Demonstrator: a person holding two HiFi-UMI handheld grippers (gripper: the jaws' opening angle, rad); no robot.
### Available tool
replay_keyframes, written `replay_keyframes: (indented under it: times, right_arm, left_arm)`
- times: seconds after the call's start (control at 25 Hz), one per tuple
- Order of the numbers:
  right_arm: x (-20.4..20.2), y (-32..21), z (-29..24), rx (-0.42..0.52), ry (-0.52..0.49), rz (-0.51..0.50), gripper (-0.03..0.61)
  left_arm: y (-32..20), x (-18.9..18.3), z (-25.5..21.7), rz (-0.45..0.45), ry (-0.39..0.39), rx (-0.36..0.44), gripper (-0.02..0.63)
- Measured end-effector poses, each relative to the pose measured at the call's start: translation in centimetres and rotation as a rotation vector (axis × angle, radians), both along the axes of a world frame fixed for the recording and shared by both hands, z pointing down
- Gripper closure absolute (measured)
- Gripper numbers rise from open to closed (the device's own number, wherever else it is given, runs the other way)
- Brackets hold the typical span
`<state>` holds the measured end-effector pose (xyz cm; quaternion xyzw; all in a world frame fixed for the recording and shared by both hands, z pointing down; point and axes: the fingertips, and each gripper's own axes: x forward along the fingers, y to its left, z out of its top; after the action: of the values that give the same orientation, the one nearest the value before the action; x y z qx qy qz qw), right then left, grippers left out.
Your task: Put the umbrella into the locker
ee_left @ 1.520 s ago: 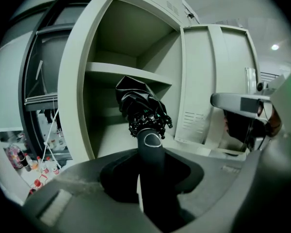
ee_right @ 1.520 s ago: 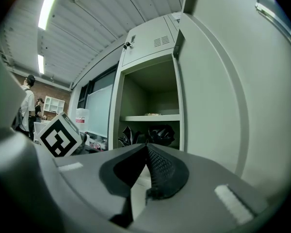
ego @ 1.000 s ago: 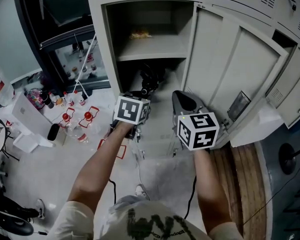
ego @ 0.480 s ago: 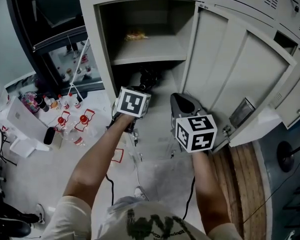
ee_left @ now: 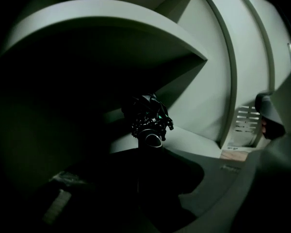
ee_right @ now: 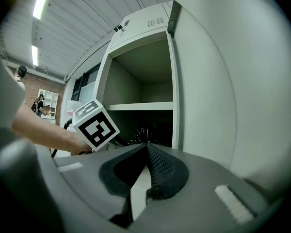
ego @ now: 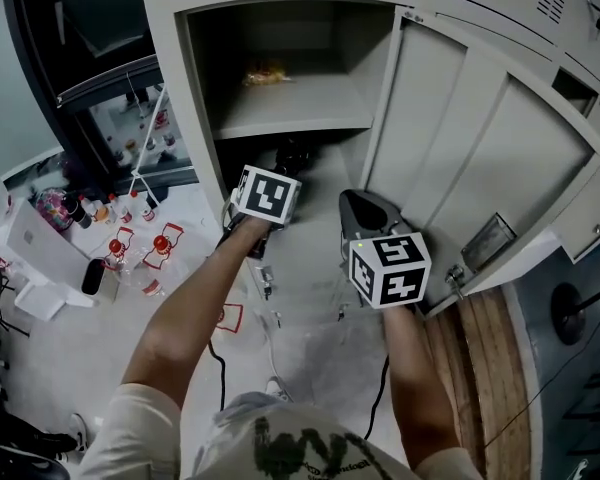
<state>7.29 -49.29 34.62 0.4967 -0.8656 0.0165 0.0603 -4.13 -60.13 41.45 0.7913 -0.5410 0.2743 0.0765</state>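
On the left, small bottles with red caps [ego: 160, 244] are standing on the floor. Next to them, the left gripper [ego: 272, 190] is reaching toward the open locker [ego: 180, 108]. It is squeezing the black umbrella [ee_left: 148, 121], which is folded up. The umbrella is sticking straight out past the jaws, away from the person. Its far end is poking into the dark space under the shelf [ego: 300, 108]. In the left gripper view that end is showing just below the shelf, with the pale locker bottom behind it. The part between the jaws is very dark and hard to see.

A small yellow thing [ego: 265, 71] is lying on top of the shelf, near the back.

Going right, the right gripper [ego: 358, 208] is hanging just beside the left one, low in front of the locker. Its jaws are pressed together with nothing between them. It is not touching the umbrella, which is a little to its left and farther in.

On the far right, the locker door [ego: 460, 148] is standing wide open, close beside the right gripper.
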Motion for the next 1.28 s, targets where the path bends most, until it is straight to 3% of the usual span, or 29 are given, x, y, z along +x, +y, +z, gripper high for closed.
replay_keyframes:
  times: [0.44,0.68,0.84,1.0,1.28]
  right_arm:
    - [-0.2,-0.7,0.1,-0.01,0.001,-0.013,0.58]
    - [-0.3,-0.9,0.4,-0.018,0.002,-0.013,0.58]
    - [-0.5,-0.9,0.7,-0.024,0.004,-0.018,0.58]
    - [-0.4,-0.9,0.8,-0.026,0.006,-0.018,0.58]
    - [-0.2,-0.8,0.9,-0.033,-0.002,-0.018,0.58]
  left_arm:
    - [-0.9,0.5,4.2,0.007,-0.002,-0.186,0.474]
    - [-1.2,0.9,4.6,0.02,-0.012,-0.186,0.466]
    - [-1.6,0.8,3.4,0.032,-0.053,-0.118,0.462]
    - [-1.4,0.8,4.7,0.025,-0.037,-0.166,0.462]
    - [-1.4,0.8,4.6,0.027,-0.038,-0.157,0.459]
